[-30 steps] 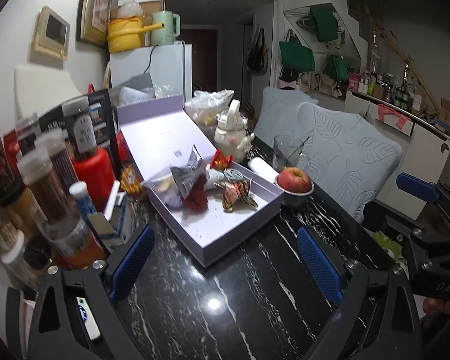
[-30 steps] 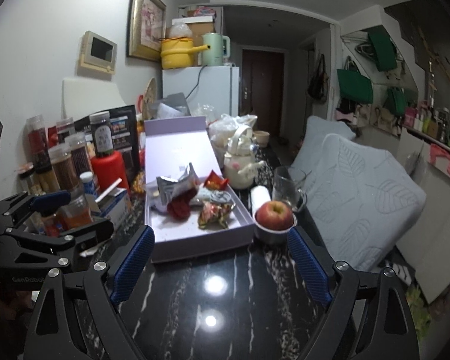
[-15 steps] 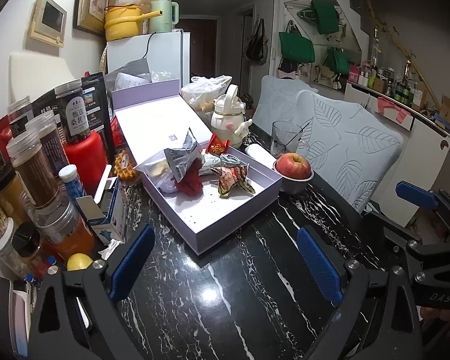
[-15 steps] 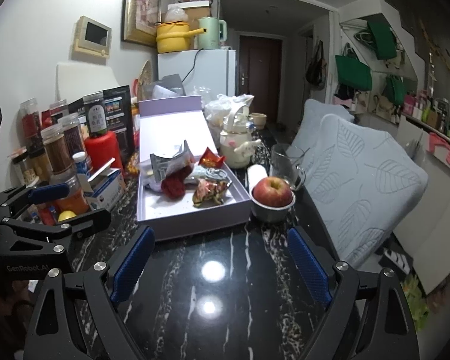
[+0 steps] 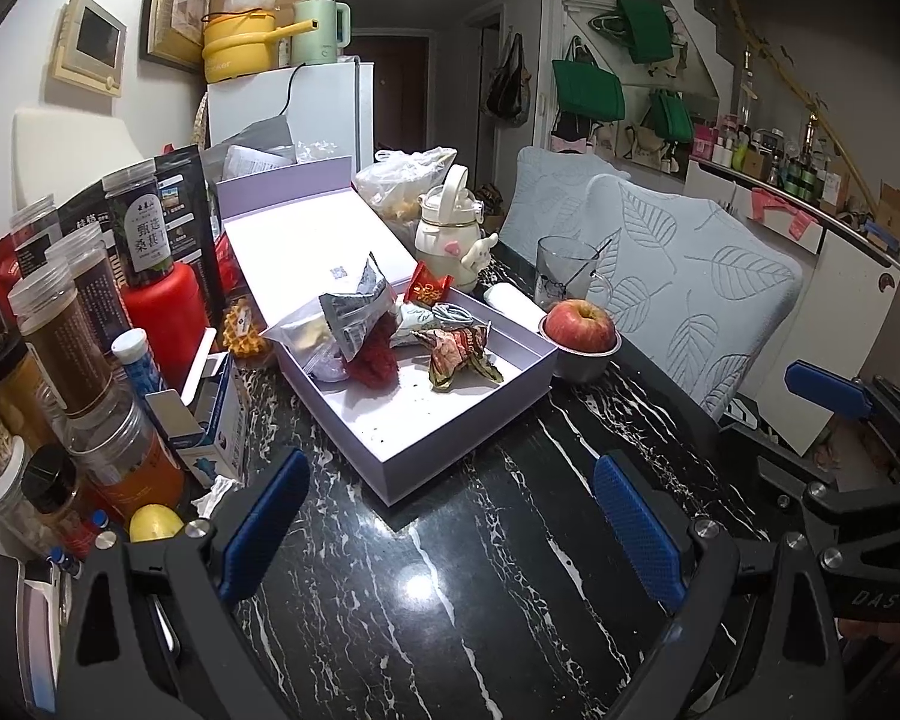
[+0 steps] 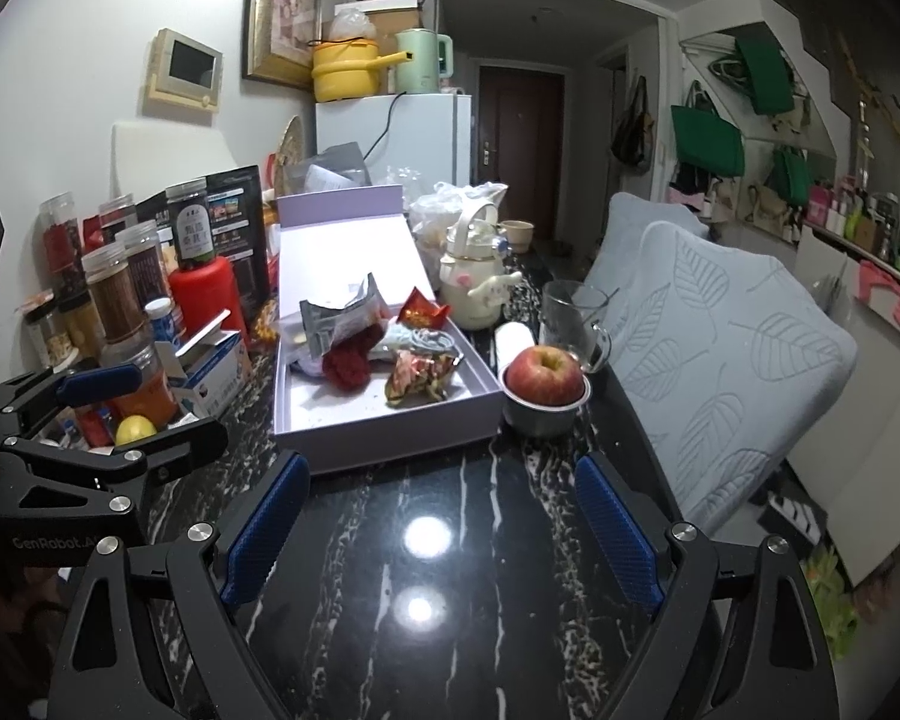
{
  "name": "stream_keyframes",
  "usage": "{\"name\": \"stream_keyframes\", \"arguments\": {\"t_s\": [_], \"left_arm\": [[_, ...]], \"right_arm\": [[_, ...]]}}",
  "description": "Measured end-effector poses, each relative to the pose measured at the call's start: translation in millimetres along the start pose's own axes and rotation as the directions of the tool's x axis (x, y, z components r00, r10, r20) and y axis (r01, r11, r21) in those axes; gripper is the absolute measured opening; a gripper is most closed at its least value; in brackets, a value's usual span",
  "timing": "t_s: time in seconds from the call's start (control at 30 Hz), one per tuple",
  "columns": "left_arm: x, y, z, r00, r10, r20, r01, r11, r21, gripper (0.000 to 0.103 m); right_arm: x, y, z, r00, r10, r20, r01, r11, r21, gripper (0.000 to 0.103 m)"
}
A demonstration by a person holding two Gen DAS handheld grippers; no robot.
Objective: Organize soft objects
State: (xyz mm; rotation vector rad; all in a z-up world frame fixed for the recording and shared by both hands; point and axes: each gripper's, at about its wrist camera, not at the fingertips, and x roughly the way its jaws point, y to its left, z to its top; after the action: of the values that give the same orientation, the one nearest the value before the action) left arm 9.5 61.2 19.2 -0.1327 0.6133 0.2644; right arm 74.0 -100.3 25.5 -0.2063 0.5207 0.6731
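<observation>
An open lilac box (image 5: 498, 429) (image 6: 390, 450) sits on the black marble table with its lid tipped back. Inside lie a silver foil bag (image 5: 354, 306) (image 6: 336, 312), a red knitted piece (image 5: 372, 360) (image 6: 348, 363), a crumpled snack wrapper (image 5: 456, 348) (image 6: 420, 375) and a small red packet (image 5: 429, 288) (image 6: 423, 312). My left gripper (image 5: 448, 463) hangs open over the table just short of the box's near corner, holding nothing. My right gripper (image 6: 441, 463) is open and empty too, facing the box's front wall. Each gripper shows at the edge of the other's view.
An apple in a metal bowl (image 5: 582, 324) (image 6: 546, 372) stands right of the box, with a glass mug (image 5: 564, 276) and a cream kettle (image 5: 450, 228) behind it. Jars (image 5: 60, 330), a red bottle, a blue-white carton (image 5: 210, 420) and a lemon (image 5: 153, 522) crowd the left. Leaf-patterned chairs (image 5: 702, 288) line the right edge.
Both views have shifted only slightly. The jaws stand as wide as before and nothing in the box has moved.
</observation>
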Motion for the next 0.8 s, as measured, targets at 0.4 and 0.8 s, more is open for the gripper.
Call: {"name": "stream_keyframes", "arguments": {"t_s": [0.4,0.8], "left_arm": [[1.8,-0.9,-0.6,1.0,0.008,-0.001,-0.008,1.0,-0.004,0.097],[2.7,-2.4,-0.8,1.0,0.005,-0.001,-0.005,1.0,0.004,0.097]], "right_arm": [[0.8,0.3,-2.3,1.0,-0.001,-0.007,0.001,1.0,-0.002,0.091],[-1.0,-3.3,-5.6,1.0,-0.009,-0.008,0.009,1.0,0.003,0.091]]}}
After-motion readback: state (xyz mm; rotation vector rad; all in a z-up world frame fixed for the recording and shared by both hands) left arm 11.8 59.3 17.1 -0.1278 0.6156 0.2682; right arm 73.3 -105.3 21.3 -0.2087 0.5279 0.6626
